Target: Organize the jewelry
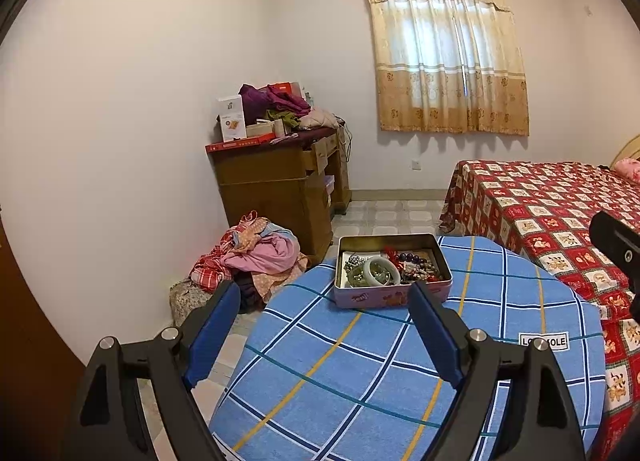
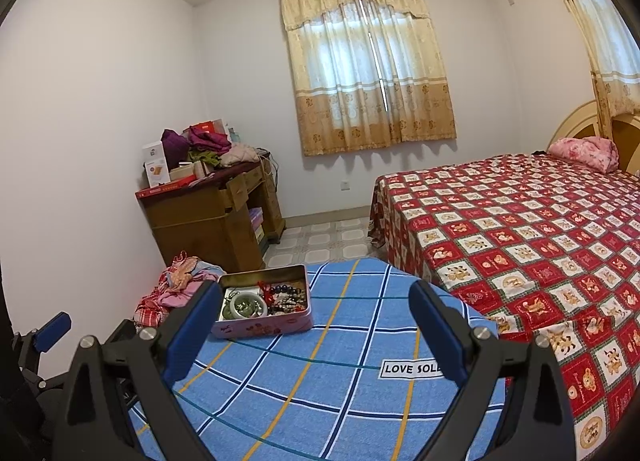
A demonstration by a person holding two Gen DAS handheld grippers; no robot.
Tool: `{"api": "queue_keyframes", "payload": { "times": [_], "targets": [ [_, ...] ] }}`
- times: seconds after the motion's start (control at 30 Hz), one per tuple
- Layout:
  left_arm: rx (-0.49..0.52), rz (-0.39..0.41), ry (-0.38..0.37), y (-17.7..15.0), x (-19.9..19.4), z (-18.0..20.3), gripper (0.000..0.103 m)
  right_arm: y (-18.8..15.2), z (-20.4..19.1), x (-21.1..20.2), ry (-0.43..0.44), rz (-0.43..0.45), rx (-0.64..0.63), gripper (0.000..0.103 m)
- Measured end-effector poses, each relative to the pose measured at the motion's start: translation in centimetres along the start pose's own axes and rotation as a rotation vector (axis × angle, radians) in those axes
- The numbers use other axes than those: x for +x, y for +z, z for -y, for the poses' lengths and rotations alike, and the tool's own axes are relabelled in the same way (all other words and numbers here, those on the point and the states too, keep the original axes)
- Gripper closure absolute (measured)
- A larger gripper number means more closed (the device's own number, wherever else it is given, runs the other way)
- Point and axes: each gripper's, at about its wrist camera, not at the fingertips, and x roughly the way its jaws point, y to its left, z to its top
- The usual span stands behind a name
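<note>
A pink tin box (image 1: pixel 394 295) sits open on a round table covered with a blue checked cloth (image 1: pixel 360 373). It holds a pale green bangle (image 1: pixel 380 271), dark and mixed beads (image 1: pixel 420 267) and a red tassel. My left gripper (image 1: pixel 324 305) is open and empty, just short of the box. In the right wrist view the box (image 2: pixel 264 323) lies left of centre with the bangle (image 2: pixel 248 306) inside. My right gripper (image 2: pixel 314 303) is open and empty, held over the cloth (image 2: pixel 320 381) to the right of the box.
A bed with a red patterned cover (image 2: pixel 540 245) stands right of the table. A wooden desk (image 1: pixel 276 181) piled with boxes and clothes stands at the back left wall. A heap of clothes (image 1: pixel 256 257) lies on the floor beside it. A curtained window (image 2: pixel 368 65) is behind.
</note>
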Motion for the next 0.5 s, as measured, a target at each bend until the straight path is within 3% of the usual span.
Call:
{"api": "queue_keyframes", "payload": {
  "times": [0.5],
  "targets": [
    [-0.056, -0.002, 0.017, -0.2, 0.9, -1.3, 0.017, -0.4, 0.2, 0.9, -0.005, -0.031, 0.001, 0.006]
  ]
}}
